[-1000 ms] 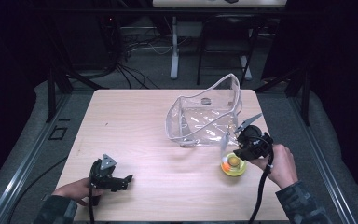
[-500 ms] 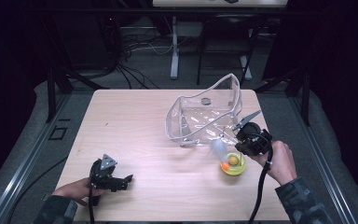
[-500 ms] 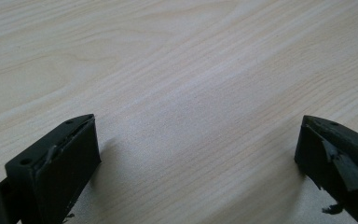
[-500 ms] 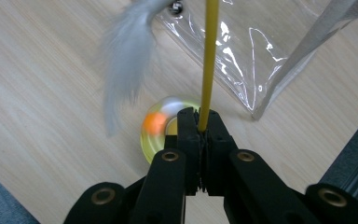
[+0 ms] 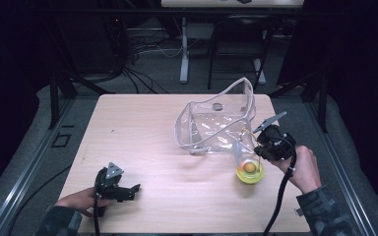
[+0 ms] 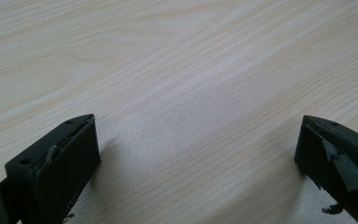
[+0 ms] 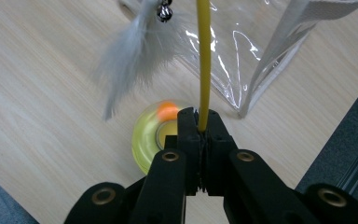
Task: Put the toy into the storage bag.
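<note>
A cat toy stands near the table's right edge. It has a round yellow base point(image 5: 249, 171) with an orange ball point(image 7: 168, 111) in it, a thin yellow rod point(image 7: 203, 56), and a white feather point(image 7: 133, 56) with a small bell point(image 7: 164, 13). My right gripper point(image 7: 199, 119) is shut on the rod just above the base, and the same right gripper point(image 5: 259, 149) sits beside a clear plastic bag point(image 5: 216, 123). The feather is blurred. My left gripper point(image 5: 135, 189) lies at the front left. In its own view the left gripper point(image 6: 198, 149) is open over bare wood, its fingers point(image 6: 56, 158) wide apart.
The clear bag's white-trimmed edge point(image 7: 279, 51) lies right behind the rod. The table's right edge point(image 7: 354, 112) is close to the toy. Bare wood point(image 5: 138, 132) stretches across the left and middle of the table. Chair and table legs with cables stand on the floor beyond the far edge.
My right hand has shifted a little to the right and away, and the toy's base has come along with it. The feather now hangs blurred. The left gripper has not moved.
</note>
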Demonstrator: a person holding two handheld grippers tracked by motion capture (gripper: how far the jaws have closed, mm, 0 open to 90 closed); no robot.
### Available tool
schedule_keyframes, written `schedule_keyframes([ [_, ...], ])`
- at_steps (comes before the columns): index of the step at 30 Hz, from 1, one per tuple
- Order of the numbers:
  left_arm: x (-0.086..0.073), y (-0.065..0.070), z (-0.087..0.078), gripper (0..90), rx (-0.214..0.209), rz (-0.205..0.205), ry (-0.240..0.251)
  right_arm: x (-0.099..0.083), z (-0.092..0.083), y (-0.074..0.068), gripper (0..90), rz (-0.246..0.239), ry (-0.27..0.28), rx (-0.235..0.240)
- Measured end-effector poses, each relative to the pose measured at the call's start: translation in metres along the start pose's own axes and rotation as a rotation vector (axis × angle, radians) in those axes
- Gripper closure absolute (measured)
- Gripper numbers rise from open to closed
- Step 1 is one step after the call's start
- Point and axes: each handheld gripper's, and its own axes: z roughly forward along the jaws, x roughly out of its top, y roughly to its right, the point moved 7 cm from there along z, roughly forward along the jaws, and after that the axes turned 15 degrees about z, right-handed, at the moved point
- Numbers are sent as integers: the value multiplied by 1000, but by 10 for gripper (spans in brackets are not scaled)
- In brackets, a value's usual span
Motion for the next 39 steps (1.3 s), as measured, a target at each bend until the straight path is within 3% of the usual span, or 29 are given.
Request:
schedule_keyframes([
  [25, 0, 0, 0, 0, 1, 1, 0, 16, -5, 41, 887, 60, -29, -78],
  [33, 0, 0, 0, 0, 1, -1, 0, 22, -10, 55, 887, 88, -22, -84],
  [39, 0, 0, 0, 0, 0, 0, 0, 22, -4, 70, 887, 115, -56, -80],
])
